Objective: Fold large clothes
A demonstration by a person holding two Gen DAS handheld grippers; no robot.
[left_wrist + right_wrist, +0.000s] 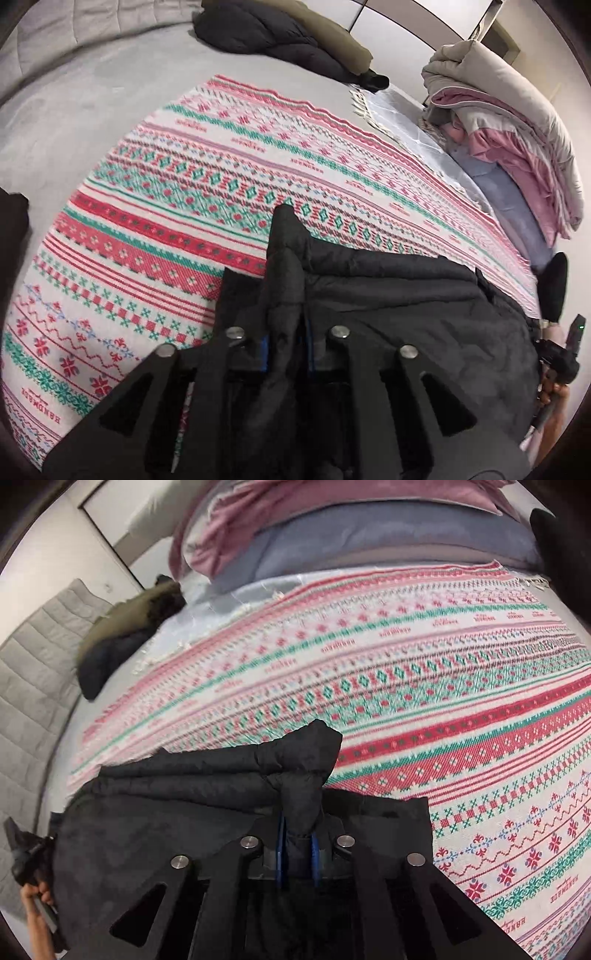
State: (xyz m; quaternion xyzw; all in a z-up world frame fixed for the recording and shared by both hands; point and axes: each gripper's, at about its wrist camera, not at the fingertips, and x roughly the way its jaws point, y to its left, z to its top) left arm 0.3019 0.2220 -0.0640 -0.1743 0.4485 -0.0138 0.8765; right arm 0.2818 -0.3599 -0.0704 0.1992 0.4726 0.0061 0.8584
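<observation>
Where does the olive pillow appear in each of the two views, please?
Left wrist: olive pillow at top centre, behind a dark jacket.
Right wrist: olive pillow at left, upper middle, beside the grey headboard.
Shared landmark: the patterned blanket spread on the bed.

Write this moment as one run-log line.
left claw: shut on black jacket | right claw: shut on black jacket | jacket over patterned blanket

One black jacket (388, 295) lies between the jaws. One patterned blanket (221, 177) and one bedding pile (517, 147) lie beyond them.
</observation>
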